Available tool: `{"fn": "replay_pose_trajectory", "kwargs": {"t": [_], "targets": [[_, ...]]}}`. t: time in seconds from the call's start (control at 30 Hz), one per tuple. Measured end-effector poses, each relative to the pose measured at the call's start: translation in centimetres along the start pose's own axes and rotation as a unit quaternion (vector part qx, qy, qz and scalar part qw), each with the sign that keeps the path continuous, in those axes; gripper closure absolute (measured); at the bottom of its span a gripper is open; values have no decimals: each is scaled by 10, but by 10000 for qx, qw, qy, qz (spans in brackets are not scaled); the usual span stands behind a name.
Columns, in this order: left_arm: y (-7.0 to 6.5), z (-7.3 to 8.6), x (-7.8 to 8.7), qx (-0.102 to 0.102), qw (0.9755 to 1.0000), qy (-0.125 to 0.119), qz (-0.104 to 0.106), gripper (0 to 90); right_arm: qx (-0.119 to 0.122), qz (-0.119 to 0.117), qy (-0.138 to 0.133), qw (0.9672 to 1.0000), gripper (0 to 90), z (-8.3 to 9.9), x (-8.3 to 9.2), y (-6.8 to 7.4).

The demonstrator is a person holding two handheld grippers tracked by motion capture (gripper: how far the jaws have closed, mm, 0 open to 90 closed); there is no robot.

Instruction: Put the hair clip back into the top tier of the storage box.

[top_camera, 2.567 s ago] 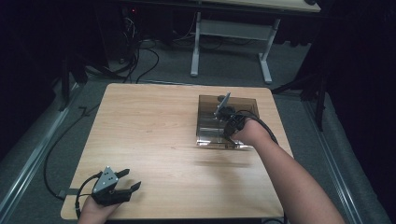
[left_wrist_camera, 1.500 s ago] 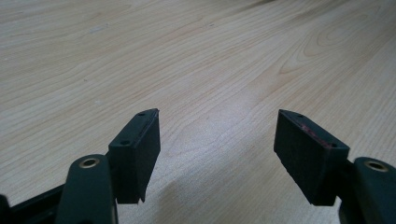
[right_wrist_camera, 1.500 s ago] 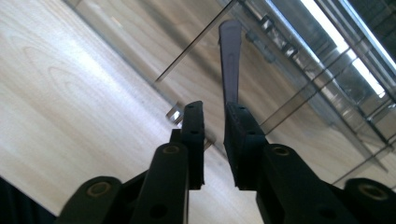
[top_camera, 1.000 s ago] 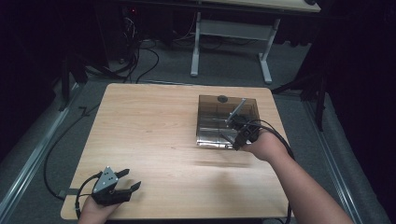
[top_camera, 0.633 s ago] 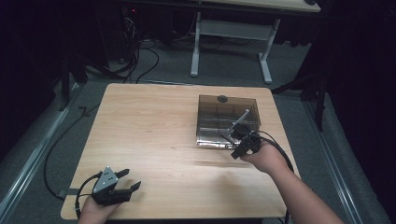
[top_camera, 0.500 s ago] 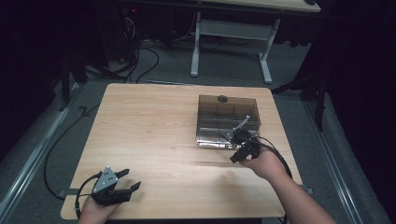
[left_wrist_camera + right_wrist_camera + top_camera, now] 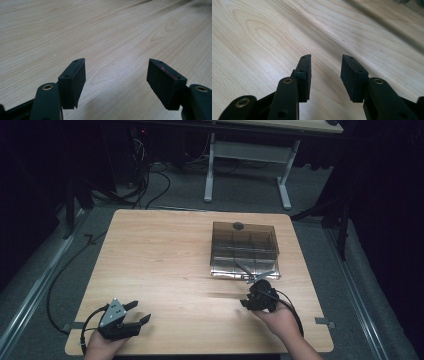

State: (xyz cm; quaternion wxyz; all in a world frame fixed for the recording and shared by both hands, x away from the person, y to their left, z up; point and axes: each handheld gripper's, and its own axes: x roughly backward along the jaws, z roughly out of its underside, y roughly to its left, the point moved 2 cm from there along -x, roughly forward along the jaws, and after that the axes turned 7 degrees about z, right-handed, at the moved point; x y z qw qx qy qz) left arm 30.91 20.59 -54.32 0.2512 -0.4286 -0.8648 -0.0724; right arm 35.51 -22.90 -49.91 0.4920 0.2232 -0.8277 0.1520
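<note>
The compartmented box stands closed at the far right of the bench, and with the right gripper just opened and empty beside it and the left gripper open and idle, the work is judged essentially complete.

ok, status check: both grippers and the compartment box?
Right gripper open, empty, jaws just opened, at box's near edge. Left gripper open, empty, near corner. Smoky compartment box on the table. Nothing in the way.

We hold our black two-jaw left gripper low at our near left, jaws wide apart and empty. Our black right gripper sits at near right; its jaws, just opening, grip nothing.
</note>
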Motion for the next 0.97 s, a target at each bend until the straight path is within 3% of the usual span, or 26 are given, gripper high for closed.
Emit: {"fn": "replay_pose_trajectory", "kwargs": {"t": [0.1, 0.2, 0.33, 0.47, 0.63, 0.67, 0.77, 0.97], "targets": [[0, 0, 0, 0, 10000, -18, -24, 319, 21, 40, -339, 9994, 599, 11, -2, 1], [1, 0, 0, 15, 10000, -24, -44, 318, 19, 26, -802, 9968, 588, 22, -4, 1], [1, 0, 0, 29, 10000, -31, -63, 317, 5, 61, -1385, 9903, 575, 39, -6, 1], [1, 0, 0, 54, 9999, -43, -83, 316, -147, 56, -1859, 9824, 568, 56, -10, 0], [1, 0, 0, 70, 9999, -44, -112, 315, -372, 34, -2491, 9678, 549, 70, -5, -4], [1, 0, 0, 72, 9999, -40, -119, 315, -404, 31, -2536, 9664, 545, 72, -3, -5], [1, 0, 0, 74, 9999, -27, -148, 315, -494, -34, -2557, 9655, 540, 73, -3, -7], [1, 0, 0, 74, 9999, -25, -154, 315, -369, 96, -2415, 9697, 536, 71, -7, -3]]}}
